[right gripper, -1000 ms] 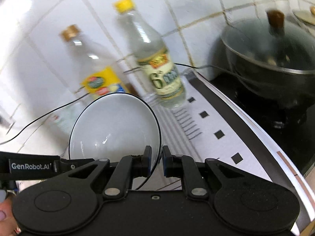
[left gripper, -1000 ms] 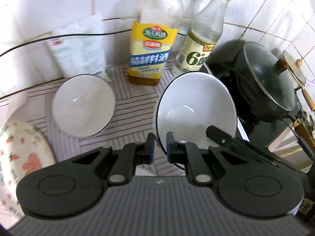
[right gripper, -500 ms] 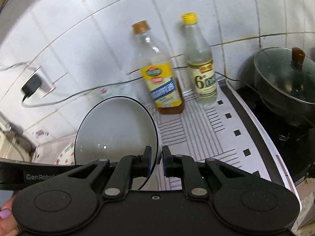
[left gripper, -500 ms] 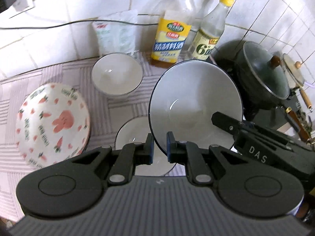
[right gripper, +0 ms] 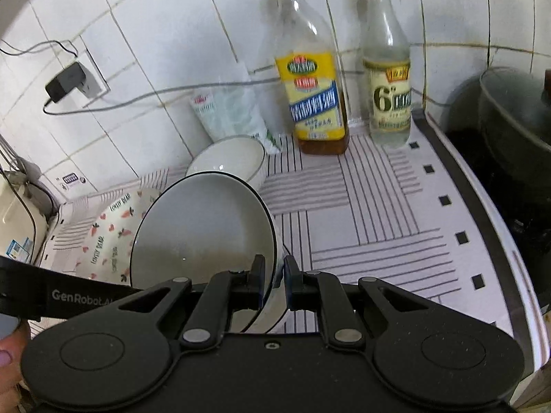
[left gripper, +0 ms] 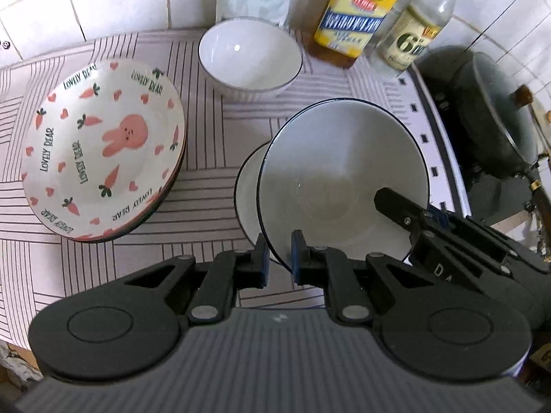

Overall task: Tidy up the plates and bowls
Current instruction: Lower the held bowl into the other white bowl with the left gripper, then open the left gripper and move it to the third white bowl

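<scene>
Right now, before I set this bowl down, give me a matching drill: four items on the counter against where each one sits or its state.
Items:
1. large white bowl with dark rim
2. rabbit-and-carrot patterned plate
3. small white bowl
4. yellow-capped clear bottle

States:
A. by the wall, nearest the stove
B. clamped at its rim by both grippers
C. alone in front of the plastic bag
D. top of a stack, left side

Pairs: 1-B, 2-D, 3-C, 4-A

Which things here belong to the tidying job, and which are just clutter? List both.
Job: held bowl, gripped by both grippers; bowl beneath; small bowl; rabbit plate.
Clutter: two bottles, bag, pot, charger.
</scene>
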### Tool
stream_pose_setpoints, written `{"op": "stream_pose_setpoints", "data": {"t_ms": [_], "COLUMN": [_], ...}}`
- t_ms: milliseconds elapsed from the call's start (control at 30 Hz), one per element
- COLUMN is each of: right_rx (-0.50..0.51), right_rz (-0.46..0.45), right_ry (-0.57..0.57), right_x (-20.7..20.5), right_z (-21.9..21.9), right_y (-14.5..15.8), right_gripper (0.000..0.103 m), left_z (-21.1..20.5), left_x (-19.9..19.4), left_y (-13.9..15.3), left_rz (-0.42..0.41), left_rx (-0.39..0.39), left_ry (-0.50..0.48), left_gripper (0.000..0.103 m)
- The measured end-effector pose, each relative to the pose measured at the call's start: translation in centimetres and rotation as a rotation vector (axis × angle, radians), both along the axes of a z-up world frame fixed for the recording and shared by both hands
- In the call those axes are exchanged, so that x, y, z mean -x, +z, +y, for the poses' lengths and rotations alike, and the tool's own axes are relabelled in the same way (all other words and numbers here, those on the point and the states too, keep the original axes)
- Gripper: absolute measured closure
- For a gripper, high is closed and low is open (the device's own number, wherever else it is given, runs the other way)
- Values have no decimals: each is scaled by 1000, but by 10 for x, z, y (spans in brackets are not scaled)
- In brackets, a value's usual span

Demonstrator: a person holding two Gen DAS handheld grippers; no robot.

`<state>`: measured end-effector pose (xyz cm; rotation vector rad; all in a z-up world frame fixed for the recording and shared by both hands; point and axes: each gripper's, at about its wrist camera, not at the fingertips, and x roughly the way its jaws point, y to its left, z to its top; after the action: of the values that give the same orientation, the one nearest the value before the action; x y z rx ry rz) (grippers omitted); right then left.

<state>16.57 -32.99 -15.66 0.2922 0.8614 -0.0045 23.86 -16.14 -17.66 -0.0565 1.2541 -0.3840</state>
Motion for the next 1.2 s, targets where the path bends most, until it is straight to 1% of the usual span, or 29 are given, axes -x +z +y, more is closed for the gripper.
{"op": "stream_pose_setpoints", "data": {"t_ms": [167,500,633,733,867,900,967,1000,1033,1100,1167,1200], "right_rx": [51,267,340,363,423,430,427,421,418,375,319,289], "right_rz": [13,0,-5,6,22,31,38,45,55,70,69,55], "right_ry": [22,131,166,183,196,206,212,217,222,226,232,231], "right_x": [-4,-13,-17,-20,-24,-25,-26,-26,-27,-27,-26,-25], "right_z": [8,33,40,43,46,47,46,45,45,42,38,35], "right_y": [-10,-20,-24,-27,-31,-32,-34,-34,-33,-27,-16,-8], "right_gripper": [89,89,89,89,88,88,82,82,78,72,62,60], "left_z": [-3,-3,-4,-7,-7,-7,-5,-3,-1,4,11,15], "left_x": [-7,-22,-26,-29,-34,-35,-36,-37,-38,-39,-40,-42], "left_y": [-10,-28,-31,-33,-33,-33,-33,-32,-30,-22,-9,-2], "left_rz": [43,144,158,171,190,198,205,206,203,193,170,151], "left_rx": [-22,-42,-50,-62,-47,-47,-38,-32,-27,-21,10,29], "left_ry": [-8,-1,-7,-17,-26,-31,-41,-49,-58,-72,-92,-100], "left_gripper": [91,89,89,86,83,83,83,83,81,77,73,72]}}
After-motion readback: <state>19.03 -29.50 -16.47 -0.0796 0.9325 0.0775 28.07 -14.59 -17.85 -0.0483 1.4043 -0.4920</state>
